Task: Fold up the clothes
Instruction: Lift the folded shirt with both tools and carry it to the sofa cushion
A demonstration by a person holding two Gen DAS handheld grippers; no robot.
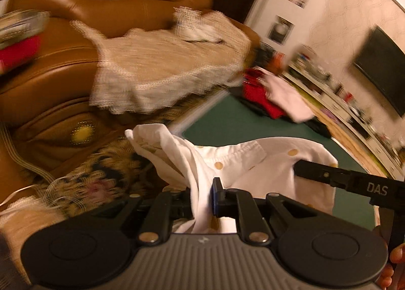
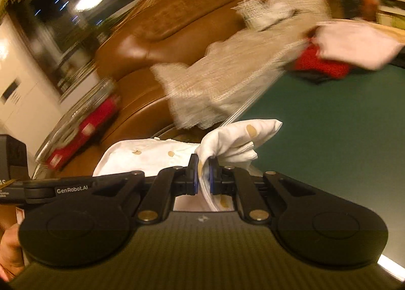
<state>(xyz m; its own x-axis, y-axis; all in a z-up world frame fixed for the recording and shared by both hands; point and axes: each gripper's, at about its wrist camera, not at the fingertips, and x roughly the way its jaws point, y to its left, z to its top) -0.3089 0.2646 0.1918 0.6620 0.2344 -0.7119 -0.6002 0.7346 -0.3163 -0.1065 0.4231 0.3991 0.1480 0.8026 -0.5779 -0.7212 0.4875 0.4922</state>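
A white garment with tan dots (image 1: pixel 255 166) hangs between both grippers above the green table (image 1: pixel 227 118). My left gripper (image 1: pixel 202 196) is shut on a bunched fold of it. My right gripper (image 2: pixel 204 173) is shut on another edge of the same garment (image 2: pixel 235 138), which bunches beyond the fingers. The right gripper's black body (image 1: pixel 354 183) shows at the right of the left wrist view, close beside the cloth. The left gripper's body (image 2: pixel 15 163) shows at the left edge of the right wrist view.
A brown leather sofa (image 1: pixel 76 11) with a beige woven throw (image 1: pixel 164 62) stands beyond the table (image 2: pixel 329 125). A pile of red and pink clothes (image 1: pixel 273 92) lies at the table's far end, also in the right wrist view (image 2: pixel 341 47). A patterned rug (image 1: pixel 101 178) lies below left.
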